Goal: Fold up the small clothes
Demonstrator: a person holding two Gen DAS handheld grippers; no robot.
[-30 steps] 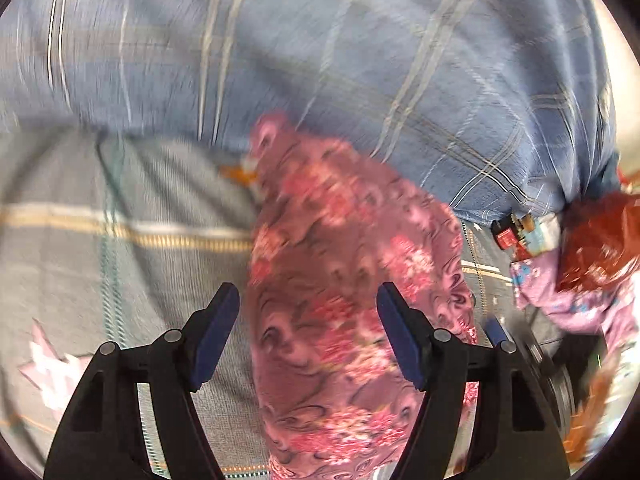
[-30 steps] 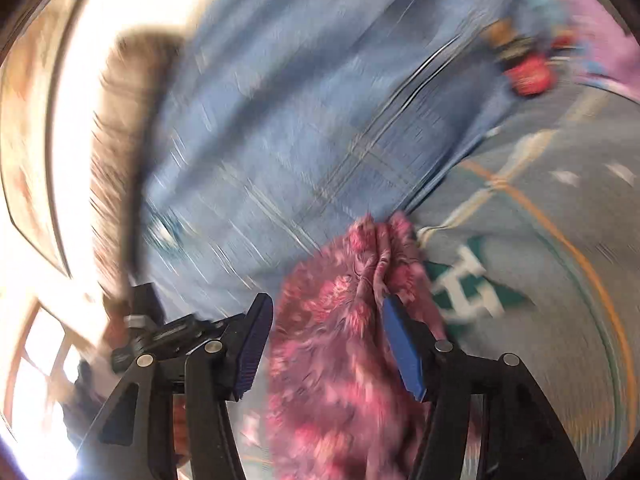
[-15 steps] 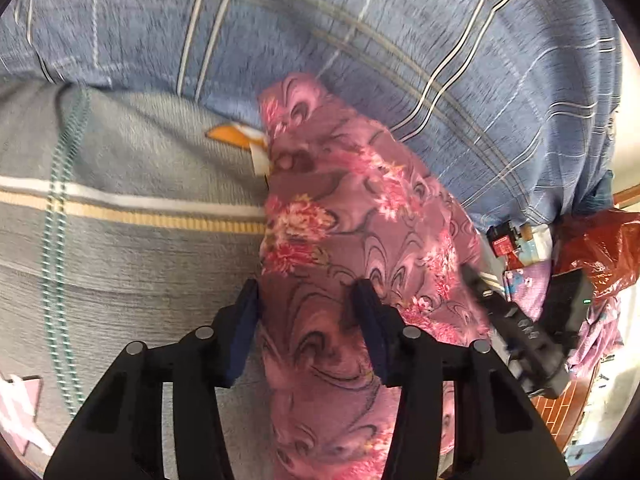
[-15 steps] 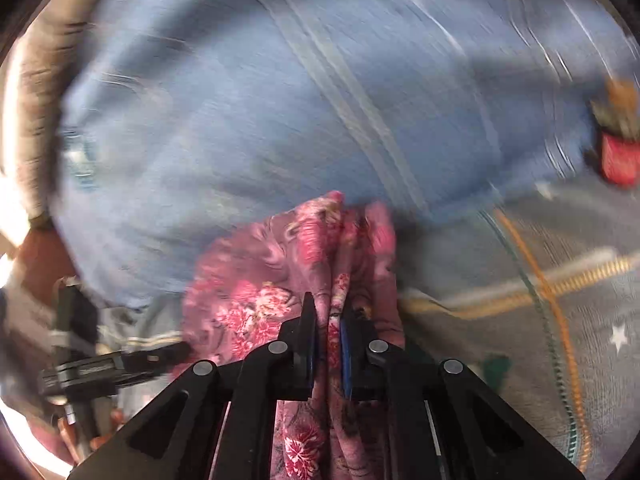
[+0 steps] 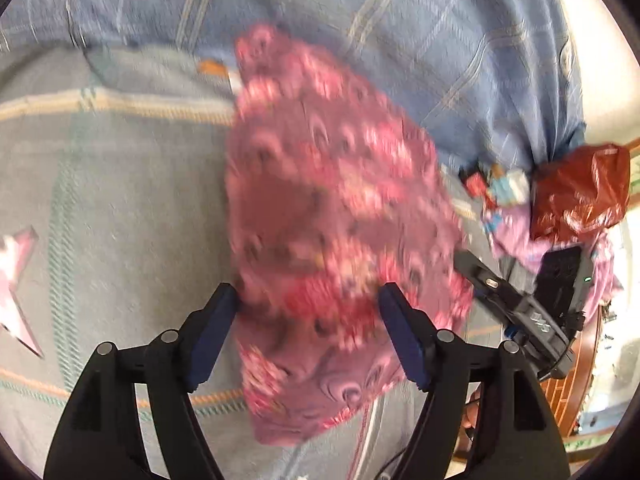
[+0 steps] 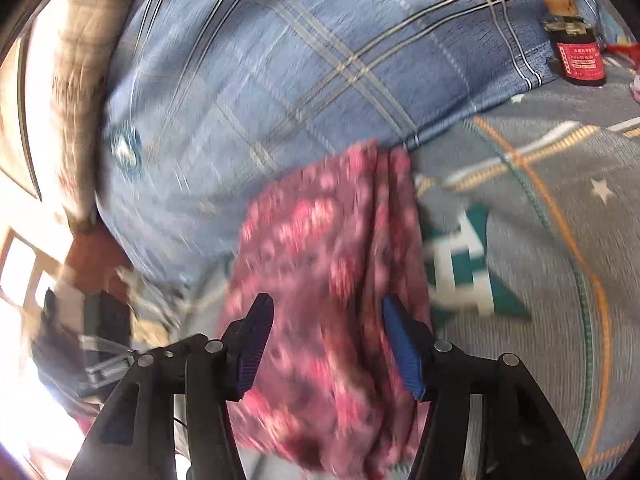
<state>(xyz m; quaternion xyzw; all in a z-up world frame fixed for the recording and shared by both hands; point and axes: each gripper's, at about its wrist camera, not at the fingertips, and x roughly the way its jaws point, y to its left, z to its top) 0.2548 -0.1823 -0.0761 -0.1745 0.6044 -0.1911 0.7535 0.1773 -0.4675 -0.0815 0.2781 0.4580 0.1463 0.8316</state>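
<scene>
With both the left gripper (image 5: 308,332) and right gripper (image 6: 326,344) spread wide and gripping nothing, the pink floral garment (image 5: 332,216), mid-frame on the grey blanket (image 5: 120,200), would fold best once flattened.

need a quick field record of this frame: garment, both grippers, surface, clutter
garment: pink floral cloth, bunched, motion-blurred
left gripper: open, cloth between the jaws
right gripper: open, cloth between the jaws
surface: grey patterned bedsheet
behind: blue plaid quilt
clutter: dark bottle with red label by the quilt; red plastic bag
</scene>
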